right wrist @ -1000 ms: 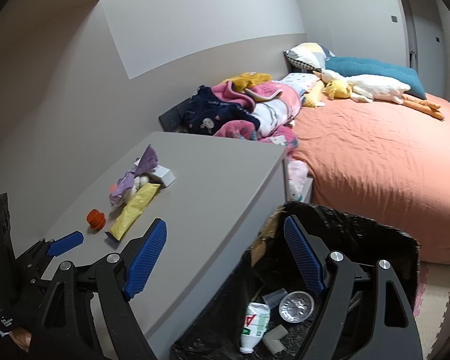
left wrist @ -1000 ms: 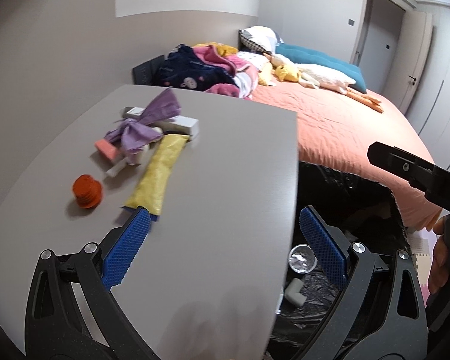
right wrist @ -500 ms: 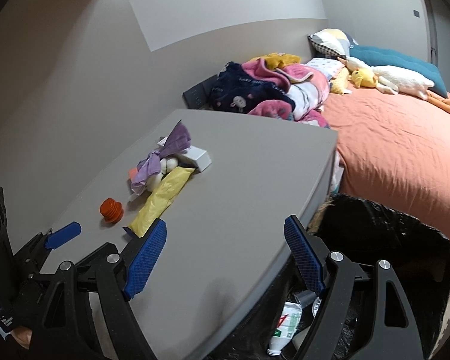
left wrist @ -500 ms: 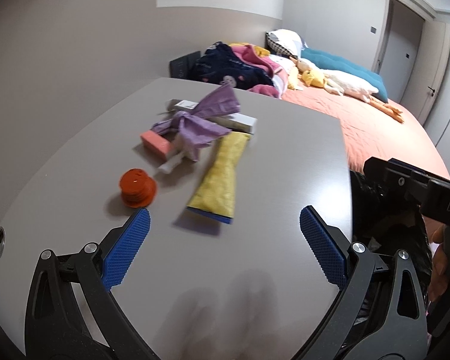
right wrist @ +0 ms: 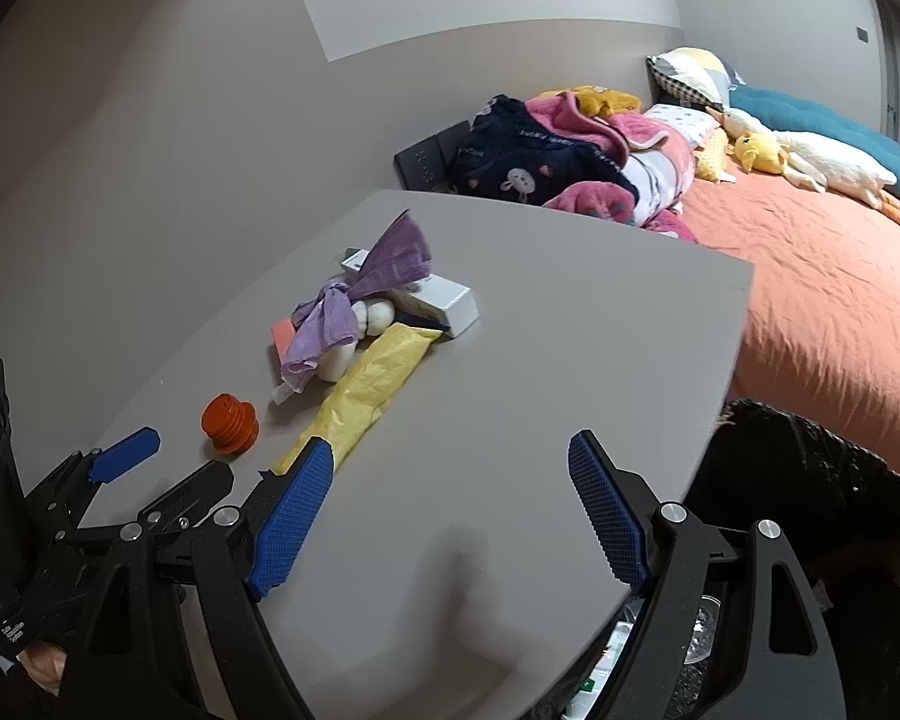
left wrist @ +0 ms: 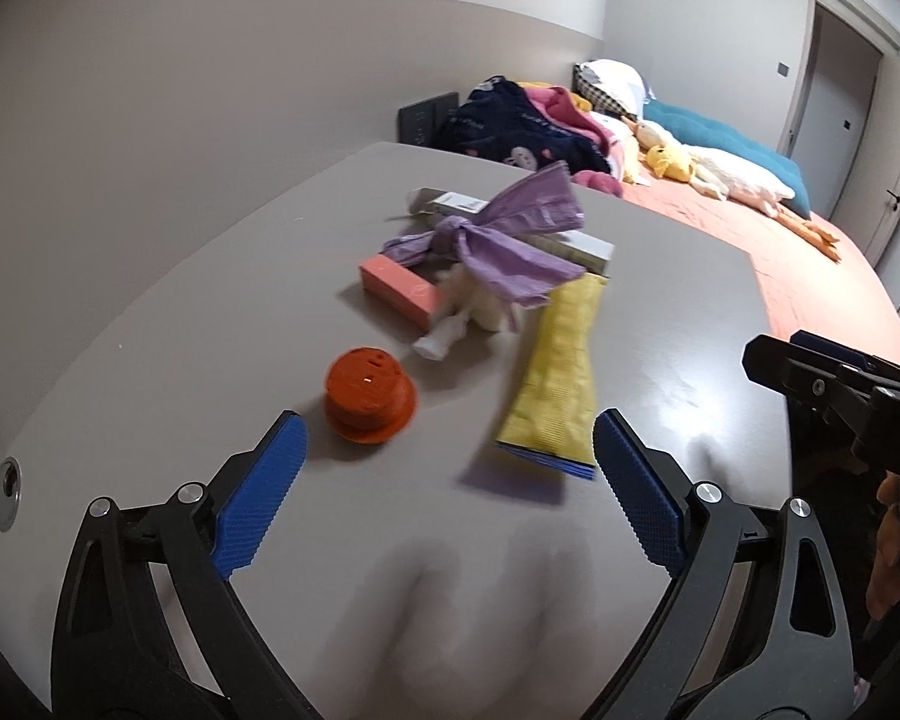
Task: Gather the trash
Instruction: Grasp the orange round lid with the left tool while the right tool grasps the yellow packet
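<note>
The left gripper (left wrist: 447, 480) hung above the grey counter (left wrist: 660, 324), its jaws wide but closing, with nothing between them. The orange cap (left wrist: 369, 399) and yellow wrapper (left wrist: 561, 381) lay just beyond its fingertips; a purple bag (left wrist: 504, 246) lay farther off. The right gripper (right wrist: 450, 504) was released and empty, with the black trash bin (right wrist: 810, 480) at its right.

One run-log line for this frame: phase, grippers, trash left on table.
phase: approach | left gripper: empty, jaws closing | right gripper: open, empty | on grey table: orange ribbed plastic cap, yellow crinkled wrapper, purple knotted bag
</note>
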Tool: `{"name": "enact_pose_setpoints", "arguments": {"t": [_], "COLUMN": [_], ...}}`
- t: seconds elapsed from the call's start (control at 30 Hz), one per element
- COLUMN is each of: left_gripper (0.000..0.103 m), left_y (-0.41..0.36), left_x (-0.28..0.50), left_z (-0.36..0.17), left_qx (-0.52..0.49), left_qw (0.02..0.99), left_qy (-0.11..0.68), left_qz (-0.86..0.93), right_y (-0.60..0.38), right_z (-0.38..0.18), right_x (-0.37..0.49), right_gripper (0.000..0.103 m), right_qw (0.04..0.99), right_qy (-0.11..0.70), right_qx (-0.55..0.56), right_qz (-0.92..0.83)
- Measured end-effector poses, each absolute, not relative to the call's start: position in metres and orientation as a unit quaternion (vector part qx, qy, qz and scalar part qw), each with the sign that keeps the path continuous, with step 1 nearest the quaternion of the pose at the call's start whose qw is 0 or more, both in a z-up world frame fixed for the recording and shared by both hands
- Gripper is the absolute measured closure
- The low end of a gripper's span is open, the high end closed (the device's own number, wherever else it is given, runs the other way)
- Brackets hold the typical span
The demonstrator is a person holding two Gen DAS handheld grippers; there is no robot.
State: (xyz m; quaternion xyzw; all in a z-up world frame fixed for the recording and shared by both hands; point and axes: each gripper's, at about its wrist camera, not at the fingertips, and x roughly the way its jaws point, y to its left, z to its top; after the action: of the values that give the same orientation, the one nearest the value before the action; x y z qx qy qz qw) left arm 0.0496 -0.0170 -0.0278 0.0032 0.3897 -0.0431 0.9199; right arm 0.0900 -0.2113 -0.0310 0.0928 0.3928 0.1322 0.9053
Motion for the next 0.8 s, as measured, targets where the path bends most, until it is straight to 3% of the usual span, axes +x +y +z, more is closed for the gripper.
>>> {"name": "enact_pose_setpoints", "arguments": {"t": [0.3, 0.43, 0.8], "left_gripper": [0.025, 0.039, 0.041], "left_y": [0.005, 0.007, 0.024], "left_x": [0.075, 0.084, 0.096], "left_z": [-0.044, -0.052, -0.068], "left_qx": [-0.003, 0.005, -0.012], "left_qw": [0.914, 0.908, 0.897], "left_qy": [0.406, 0.418, 0.442], "left_qz": [-0.023, -0.022, -0.001], "right_y": [-0.188, -0.179, -0.146], "right_z": [-0.043, -0.049, -0.067], "right_x": [0.114, 0.124, 0.146], "right_gripper": [0.022, 0.022, 0.022], "right_qw": [0.896, 0.893, 0.880], "right_qy": [0.411, 0.419, 0.442], "right_qx": [0.092, 0.086, 0.075], "right_qz": [0.139, 0.140, 0.157]}}
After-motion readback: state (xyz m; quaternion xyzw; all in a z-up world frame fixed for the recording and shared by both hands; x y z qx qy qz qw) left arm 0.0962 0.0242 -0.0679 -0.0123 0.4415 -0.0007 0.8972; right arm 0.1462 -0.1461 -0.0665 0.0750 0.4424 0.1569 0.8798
